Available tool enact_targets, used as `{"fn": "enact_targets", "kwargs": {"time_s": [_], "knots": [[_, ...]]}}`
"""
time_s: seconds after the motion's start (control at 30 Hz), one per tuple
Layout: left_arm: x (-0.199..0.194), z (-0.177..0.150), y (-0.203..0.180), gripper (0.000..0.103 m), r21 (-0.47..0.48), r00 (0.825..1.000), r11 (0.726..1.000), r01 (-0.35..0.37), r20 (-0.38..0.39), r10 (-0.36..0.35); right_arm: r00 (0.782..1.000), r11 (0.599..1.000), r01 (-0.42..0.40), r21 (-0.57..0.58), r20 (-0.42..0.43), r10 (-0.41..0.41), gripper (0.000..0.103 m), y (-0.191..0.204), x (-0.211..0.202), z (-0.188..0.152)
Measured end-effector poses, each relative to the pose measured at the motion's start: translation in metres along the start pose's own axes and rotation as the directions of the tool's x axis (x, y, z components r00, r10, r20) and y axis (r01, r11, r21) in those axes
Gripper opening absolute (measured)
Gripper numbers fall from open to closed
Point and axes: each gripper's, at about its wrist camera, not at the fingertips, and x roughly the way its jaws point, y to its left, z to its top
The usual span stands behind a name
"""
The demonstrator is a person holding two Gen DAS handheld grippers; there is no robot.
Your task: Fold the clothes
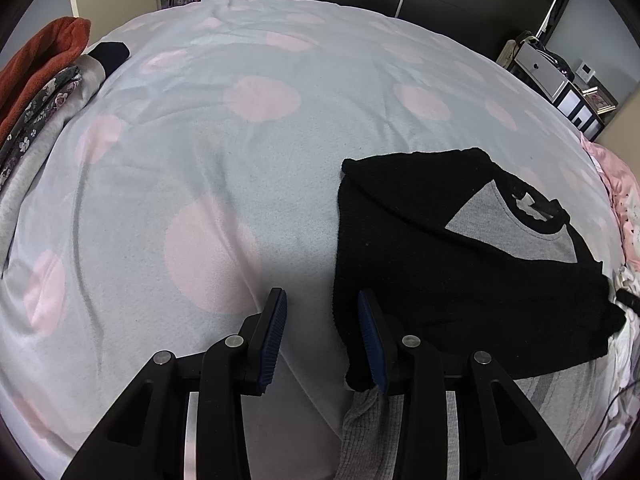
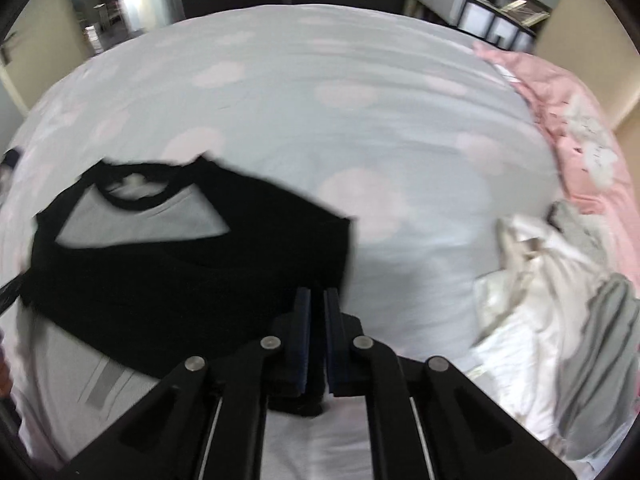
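The black and grey raglan shirt (image 1: pixel 460 248) lies on the bed (image 1: pixel 248 152) near its front edge, toward the right side, neck pointing to the far edge. Both black sleeves are folded in across the grey chest, so the step in hand looks like the next fold, probably bottom hem up toward the collar.

Left tongs (image 1: pixel 322 340) are apart, holding nothing, with 1 blue pad over bare sheet and the other at the shirt's left front edge, just above a ribbed grey hem piece. Right tongs (image 2: pixel 317 336) are nearly together and appear clamped on black fabric of the shirt's near right edge; the right wrist view is motion-blurred, so the grip is a judgement.

To do this well:
- The left tongs need to close on the left hem corner, catching all layers, matching the right side's height.
- Both corners should lift evenly and travel straight toward the collar, or the folded sleeves may slip out.
- The fold should land square, then be smoothed flat.

Risk: a thin 1-layer pinch drops the sleeve.

A finished stack of clothes (image 1: pixel 44 92) sits at the bed's left edge; unfolded white and grey laundry (image 2: pixel 552 304) and a pink duvet (image 2: pixel 580 128) lie along the right edge.
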Motion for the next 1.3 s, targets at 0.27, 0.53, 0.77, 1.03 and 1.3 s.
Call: {"fn": "enact_targets", "kwargs": {"time_s": [0.27,0.53,0.77,1.03,1.3], "knots": [[0.0,0.001,0.002,0.04,-0.007,1.0,1.0,0.01,-0.006,-0.01,0.999,0.99,-0.042,0.135,-0.015,0.045,0.01,-0.034,0.001,0.004],[0.001,0.0,0.003,0.04,-0.013,1.0,1.0,0.018,-0.004,-0.018,0.994,0.991,-0.109,-0.073,-0.027,0.108,0.024,0.018,0.002,-0.019],[0.003,0.001,0.005,0.04,-0.022,1.0,0.999,0.03,-0.005,-0.03,0.999,0.996,0.008,-0.094,0.041,-0.004,0.005,0.016,-0.008,-0.029],[0.002,0.002,0.009,0.04,-0.05,0.999,0.998,0.046,-0.009,-0.046,0.999,0.994,0.026,0.108,0.027,-0.029,0.006,-0.033,-0.013,0.006],[-0.001,0.01,0.038,0.04,-0.177,0.99,0.974,0.143,0.022,-0.142,0.985,0.975,0.162,0.153,0.041,-0.17,0.008,-0.038,-0.014,-0.011]]}}
